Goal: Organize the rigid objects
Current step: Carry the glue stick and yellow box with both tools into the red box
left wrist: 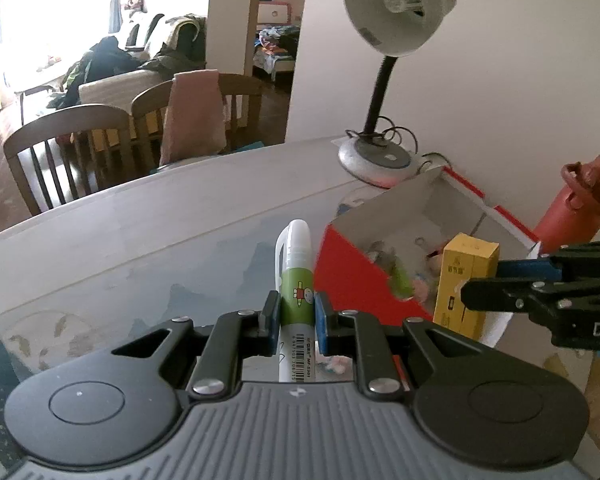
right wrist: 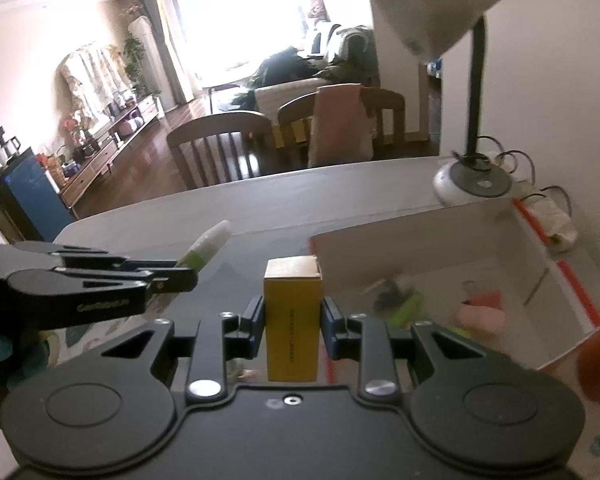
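Observation:
My left gripper (left wrist: 296, 312) is shut on a white and green marker pen (left wrist: 296, 276), held above the table with its cap pointing away. My right gripper (right wrist: 292, 322) is shut on a small yellow box (right wrist: 293, 316), which stands upright between the blue pads. Each gripper shows in the other's view: the right one with the yellow box (left wrist: 466, 280) at the right edge, the left one with the marker pen (right wrist: 208, 246) at the left. Just beyond both stands an open white and red cardboard box (left wrist: 352, 276) (right wrist: 420, 236) holding several small items.
A grey desk lamp (left wrist: 380, 152) (right wrist: 472, 180) stands on the white table (left wrist: 180, 220) by the wall, behind the cardboard box. A red bottle-like object (left wrist: 572, 208) sits right of the box. Wooden chairs (left wrist: 72, 148), one draped with a pink cloth, line the table's far edge.

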The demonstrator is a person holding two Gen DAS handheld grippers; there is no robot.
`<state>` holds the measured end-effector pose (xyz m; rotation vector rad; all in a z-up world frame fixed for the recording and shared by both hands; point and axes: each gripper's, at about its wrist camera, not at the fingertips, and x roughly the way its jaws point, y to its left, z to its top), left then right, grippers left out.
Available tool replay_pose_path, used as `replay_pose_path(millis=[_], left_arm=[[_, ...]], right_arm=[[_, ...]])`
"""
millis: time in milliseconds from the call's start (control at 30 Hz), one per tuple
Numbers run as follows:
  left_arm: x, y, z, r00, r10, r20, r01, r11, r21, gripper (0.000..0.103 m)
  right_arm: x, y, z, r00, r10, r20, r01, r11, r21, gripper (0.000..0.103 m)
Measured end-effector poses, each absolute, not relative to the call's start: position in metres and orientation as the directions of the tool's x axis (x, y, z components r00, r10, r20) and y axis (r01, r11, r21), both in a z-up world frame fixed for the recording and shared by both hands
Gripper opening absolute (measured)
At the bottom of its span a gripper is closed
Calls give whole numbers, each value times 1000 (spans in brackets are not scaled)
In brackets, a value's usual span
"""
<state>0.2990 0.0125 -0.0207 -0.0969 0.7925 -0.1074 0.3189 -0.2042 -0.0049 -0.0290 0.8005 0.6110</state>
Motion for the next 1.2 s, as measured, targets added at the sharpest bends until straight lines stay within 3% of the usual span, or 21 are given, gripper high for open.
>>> replay_pose_path(millis=[600,1200], left_arm=[[344,-85,-20,677,-179,-714,134,984,-119,17],[423,-147,-68,593,-183,-784,176,980,-96,17]], right_arm=[[371,-290,-19,580,417,-700,-428,887,174,28],[413,-323,-70,533,323,-782,-370,920,128,28]])
